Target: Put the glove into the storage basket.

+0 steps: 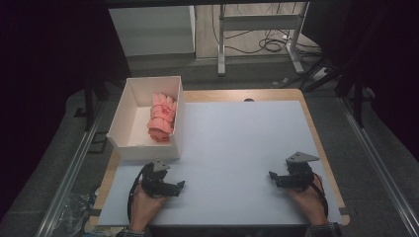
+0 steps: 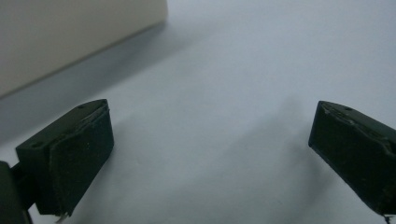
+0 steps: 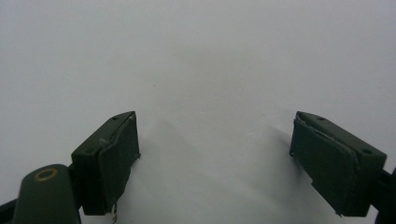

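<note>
Two hand-held grippers are resting low over a pale blue-white table mat, both with jaws standing wide apart and nothing between them. The left gripper is sitting near the mat's near-left corner, just in front of a white open box; the right gripper is lying well apart from it, toward the near-right corner. Inside the box, a pink glove is lying against the right wall, its fingers pointing away from the person; whether it is a single glove or a folded pair is hard to make out. The person's forearms are being cut off by the bottom edge of the high view. In the left gripper view, the box's outer wall is showing blurred at upper left. Beyond the table, a white desk frame and loose cables are sitting in dim light.
</note>
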Action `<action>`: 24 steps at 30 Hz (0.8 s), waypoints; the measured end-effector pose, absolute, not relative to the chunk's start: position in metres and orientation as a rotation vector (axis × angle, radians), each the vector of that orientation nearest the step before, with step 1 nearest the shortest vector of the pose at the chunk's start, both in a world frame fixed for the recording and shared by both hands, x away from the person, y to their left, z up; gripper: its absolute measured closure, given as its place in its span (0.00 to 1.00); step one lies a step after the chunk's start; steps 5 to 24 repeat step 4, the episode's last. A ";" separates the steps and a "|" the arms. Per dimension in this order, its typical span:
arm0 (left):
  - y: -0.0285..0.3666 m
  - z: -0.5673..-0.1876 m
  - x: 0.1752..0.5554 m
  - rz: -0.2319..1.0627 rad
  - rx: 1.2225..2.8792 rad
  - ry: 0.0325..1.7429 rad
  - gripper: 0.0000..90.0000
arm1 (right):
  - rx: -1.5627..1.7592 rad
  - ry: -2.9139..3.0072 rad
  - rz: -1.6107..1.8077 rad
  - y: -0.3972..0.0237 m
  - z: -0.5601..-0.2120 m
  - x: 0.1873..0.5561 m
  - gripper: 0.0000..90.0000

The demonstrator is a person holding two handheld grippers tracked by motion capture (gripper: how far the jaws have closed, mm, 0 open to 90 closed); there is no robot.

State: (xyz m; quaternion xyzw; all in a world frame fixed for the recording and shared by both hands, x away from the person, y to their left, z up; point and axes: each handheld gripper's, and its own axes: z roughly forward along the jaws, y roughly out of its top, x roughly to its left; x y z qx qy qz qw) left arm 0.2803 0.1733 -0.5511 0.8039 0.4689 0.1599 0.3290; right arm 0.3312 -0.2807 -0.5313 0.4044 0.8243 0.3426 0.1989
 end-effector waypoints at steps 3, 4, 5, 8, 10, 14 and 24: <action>0.173 -0.551 0.280 0.417 2.096 1.234 0.00 | 1.131 2.306 0.959 -0.281 -0.531 0.331 0.18; 0.173 -0.552 0.280 0.418 2.093 1.234 0.00 | 1.132 2.306 0.958 -0.281 -0.531 0.331 0.18; 0.173 -0.552 0.280 0.418 2.093 1.234 0.00 | 1.132 2.306 0.958 -0.281 -0.531 0.331 0.18; 0.173 -0.552 0.280 0.418 2.093 1.234 0.00 | 1.132 2.306 0.958 -0.281 -0.531 0.331 0.18; 0.173 -0.552 0.280 0.418 2.093 1.234 0.00 | 1.132 2.306 0.958 -0.281 -0.531 0.331 0.18; 0.173 -0.552 0.280 0.418 2.093 1.234 0.00 | 1.132 2.306 0.958 -0.281 -0.531 0.331 0.18; 0.173 -0.552 0.280 0.418 2.093 1.234 0.00 | 1.132 2.306 0.958 -0.281 -0.531 0.331 0.18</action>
